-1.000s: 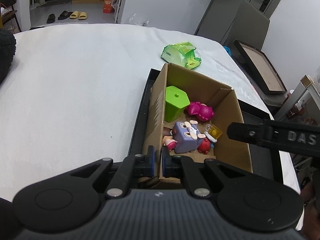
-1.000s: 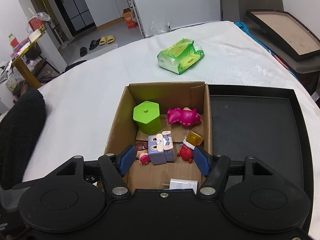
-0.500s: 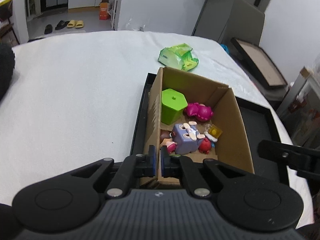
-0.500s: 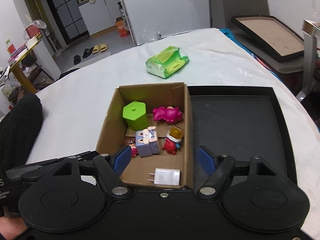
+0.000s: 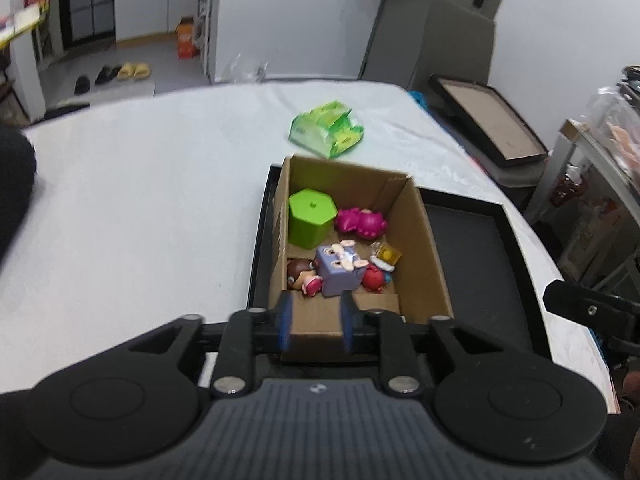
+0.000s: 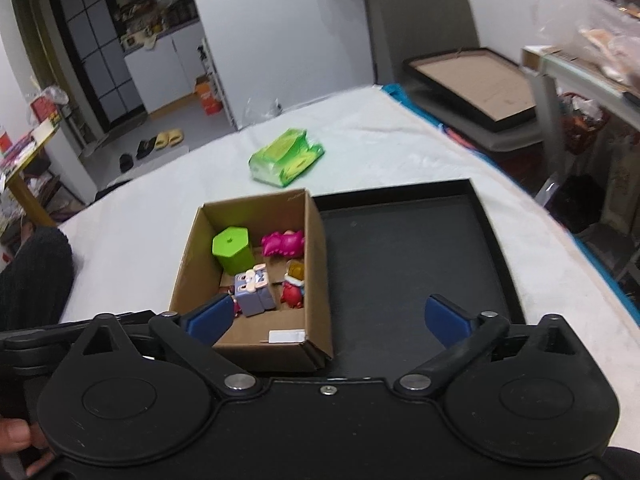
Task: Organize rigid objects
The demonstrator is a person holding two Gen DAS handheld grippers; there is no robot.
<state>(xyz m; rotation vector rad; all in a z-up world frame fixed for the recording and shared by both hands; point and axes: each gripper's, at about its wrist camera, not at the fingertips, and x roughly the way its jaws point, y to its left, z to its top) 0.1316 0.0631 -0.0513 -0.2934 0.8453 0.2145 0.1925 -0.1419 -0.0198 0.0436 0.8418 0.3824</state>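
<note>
Both wrist cameras are looking forward and down along their fingers from just behind the cardboard box (image 5: 416, 240), toward twelve o'clock. The left view is sitting close over the box's near wall; the right view is hanging slightly farther back, toward five o'clock, taking in the black tray (image 6: 400, 248). Both are sharing box, tray and green packet (image 6: 286, 155).

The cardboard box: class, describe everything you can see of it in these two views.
The cardboard box is plain brown corrugated card, open-topped, rectangular, upright, its walls slightly bowed. It sits on the left part of a black tray on the white-covered surface. Inside lie a green hexagonal container, a pink toy, a purple block figure, a red figure and a white charger at the near wall. Neither claw touches it.
</note>
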